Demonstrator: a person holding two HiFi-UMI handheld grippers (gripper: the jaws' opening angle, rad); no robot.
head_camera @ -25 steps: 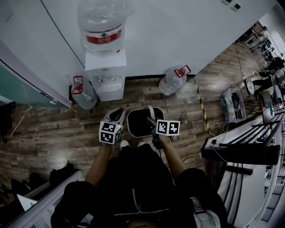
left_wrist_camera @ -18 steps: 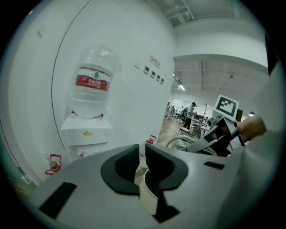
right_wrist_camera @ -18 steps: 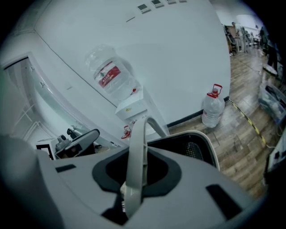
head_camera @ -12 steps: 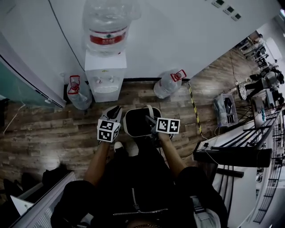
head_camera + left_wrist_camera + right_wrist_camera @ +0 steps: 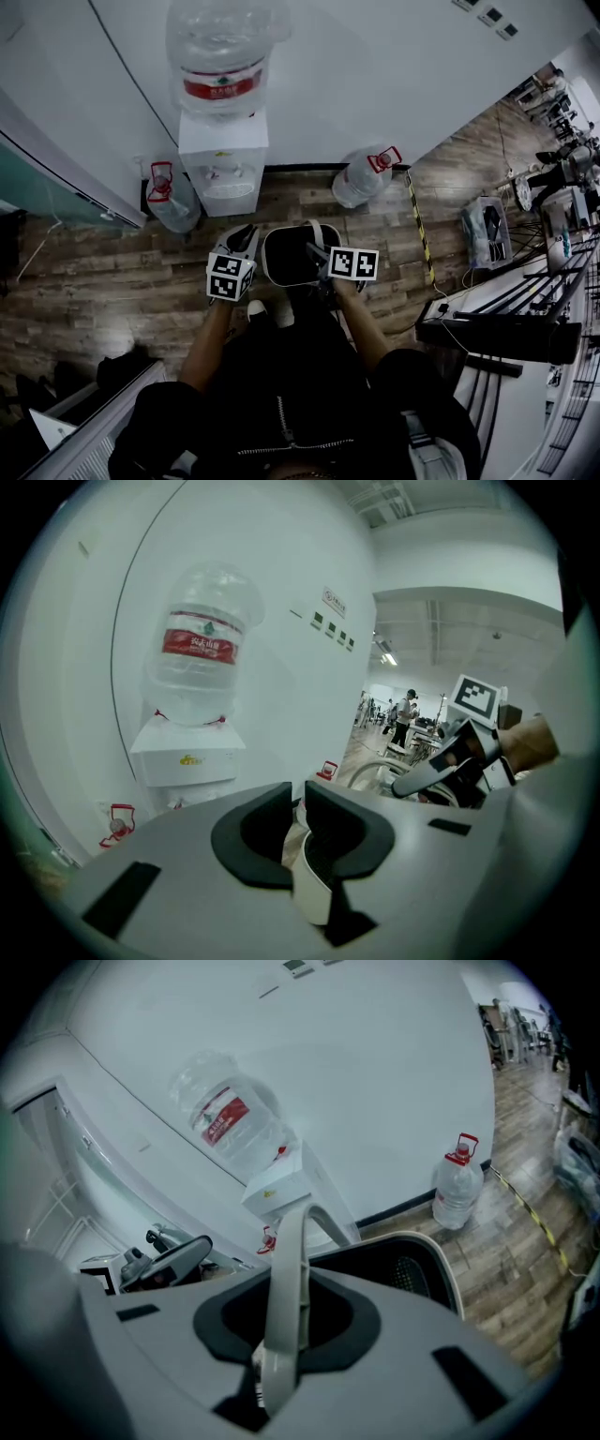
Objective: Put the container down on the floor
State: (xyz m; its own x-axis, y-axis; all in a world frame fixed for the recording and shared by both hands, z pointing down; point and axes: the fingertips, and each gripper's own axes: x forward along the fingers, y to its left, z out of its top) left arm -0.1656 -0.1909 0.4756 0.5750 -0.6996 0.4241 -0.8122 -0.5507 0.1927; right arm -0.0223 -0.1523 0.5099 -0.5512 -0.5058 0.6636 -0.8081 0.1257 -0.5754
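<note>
container held between both grippers, above the floor

the container [image 5: 292,255], a white-rimmed bin with a dark inside, hangs between the two grippers over the wooden floor [image 5: 112,281], just ahead of the person's shoes [image 5: 267,311]. the left gripper [image 5: 247,236] has its jaws nearly together, pinching the bin's left rim. the right gripper [image 5: 315,255] is clamped on the white handle [image 5: 286,1269]. the water dispenser [image 5: 223,167] stands close ahead against the wall [image 5: 394,75], with a loose bottle [image 5: 360,176] on the floor at its right. bare floor lies open to the left; a desk edge [image 5: 497,328] closes in the right side.
</note>
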